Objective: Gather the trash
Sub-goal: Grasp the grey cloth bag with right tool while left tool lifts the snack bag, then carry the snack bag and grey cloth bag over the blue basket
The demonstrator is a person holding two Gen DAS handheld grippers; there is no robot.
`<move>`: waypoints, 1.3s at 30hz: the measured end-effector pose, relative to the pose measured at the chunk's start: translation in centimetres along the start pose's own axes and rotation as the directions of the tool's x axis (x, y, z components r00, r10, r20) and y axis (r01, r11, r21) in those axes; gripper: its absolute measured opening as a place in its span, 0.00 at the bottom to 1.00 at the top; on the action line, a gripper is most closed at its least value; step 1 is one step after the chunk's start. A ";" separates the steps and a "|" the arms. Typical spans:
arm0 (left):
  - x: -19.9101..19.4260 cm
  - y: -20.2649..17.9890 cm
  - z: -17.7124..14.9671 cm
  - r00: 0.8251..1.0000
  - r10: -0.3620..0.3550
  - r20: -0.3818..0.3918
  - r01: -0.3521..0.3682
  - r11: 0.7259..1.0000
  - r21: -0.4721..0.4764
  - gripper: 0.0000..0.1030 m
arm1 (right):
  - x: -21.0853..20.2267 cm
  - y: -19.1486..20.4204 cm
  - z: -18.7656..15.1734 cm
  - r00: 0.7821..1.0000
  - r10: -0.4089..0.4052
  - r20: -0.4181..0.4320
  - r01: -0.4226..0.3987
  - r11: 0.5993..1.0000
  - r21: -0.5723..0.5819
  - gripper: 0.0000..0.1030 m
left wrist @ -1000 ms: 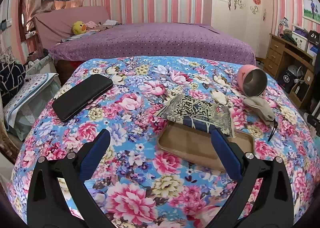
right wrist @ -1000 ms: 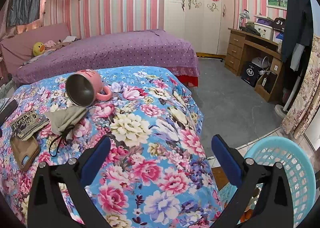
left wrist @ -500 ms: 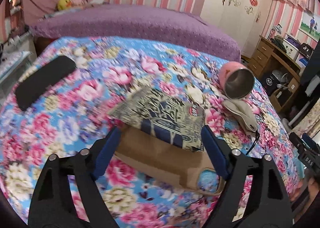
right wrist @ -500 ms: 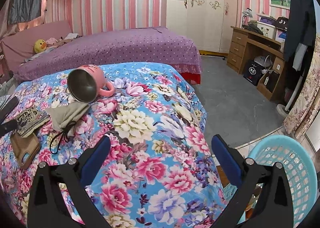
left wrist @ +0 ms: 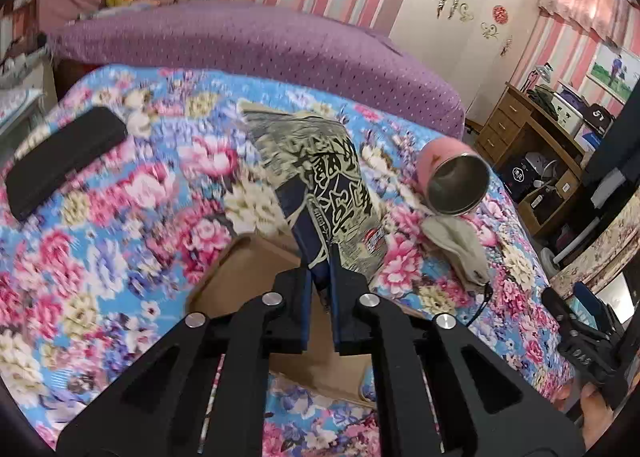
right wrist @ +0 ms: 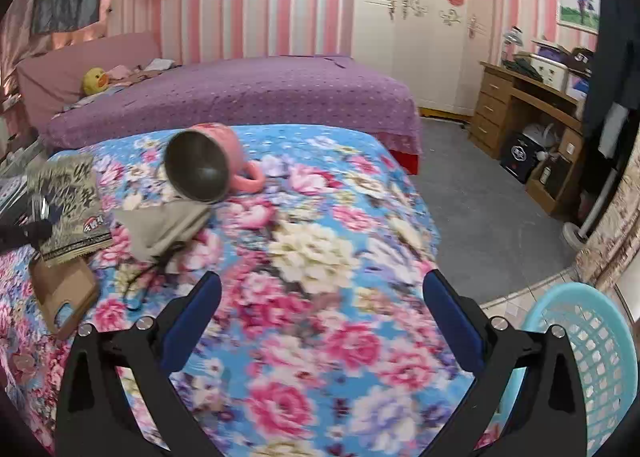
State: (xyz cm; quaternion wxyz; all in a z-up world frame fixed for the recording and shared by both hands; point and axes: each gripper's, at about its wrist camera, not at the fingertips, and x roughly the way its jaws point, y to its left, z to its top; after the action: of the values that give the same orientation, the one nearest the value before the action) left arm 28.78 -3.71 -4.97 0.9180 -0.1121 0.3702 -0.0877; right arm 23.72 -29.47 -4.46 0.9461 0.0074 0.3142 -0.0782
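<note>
My left gripper (left wrist: 320, 285) is shut on the near edge of a black, blue and cream snack wrapper (left wrist: 320, 173) and holds it tilted up above a brown cardboard piece (left wrist: 248, 277) on the flowered table. The wrapper (right wrist: 70, 197) and the cardboard (right wrist: 60, 293) also show at the far left of the right wrist view. My right gripper (right wrist: 320, 309) is open and empty above the flowered cloth, near the table's right edge. A light blue mesh basket (right wrist: 592, 357) stands on the floor at the lower right.
A pink steel-lined mug (left wrist: 452, 181) lies on its side by a beige drawstring pouch (left wrist: 456, 253). A black case (left wrist: 60, 161) lies at the left. A purple bed (right wrist: 240, 97) is behind the table; a wooden desk (right wrist: 532, 105) stands at the right.
My left gripper moved forward over the cardboard, shut on the wrapper's near edge and lifted it. My right gripper shifted slightly toward the mug and stayed open.
</note>
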 end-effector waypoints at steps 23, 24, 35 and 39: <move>-5.2 -0.6 -0.2 0.980 0.139 0.141 -0.157 0.979 0.128 0.01 | 1.5 8.4 1.5 0.976 0.216 -0.034 -0.218 0.960 -0.176 0.22; -5.4 -0.7 -0.4 0.980 0.137 0.144 -0.156 0.979 0.129 0.01 | 1.0 8.0 1.6 0.976 0.219 -0.021 -0.219 0.960 -0.172 0.22; -8.8 -4.2 -2.4 0.981 0.080 0.174 -0.104 0.985 0.137 0.01 | -5.2 1.8 0.8 0.980 0.182 0.080 -0.172 0.977 -0.122 0.22; -9.3 -7.0 -3.3 0.982 0.073 0.177 -0.106 0.977 0.186 0.01 | -6.7 -1.9 0.5 0.986 0.140 0.088 -0.132 0.987 -0.092 0.22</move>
State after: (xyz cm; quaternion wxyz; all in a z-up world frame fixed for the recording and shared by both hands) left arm 19.31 -8.57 0.75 0.9556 -0.0123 0.2854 -0.0722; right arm 18.41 -30.39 0.05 0.9624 -0.0156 0.2713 0.0000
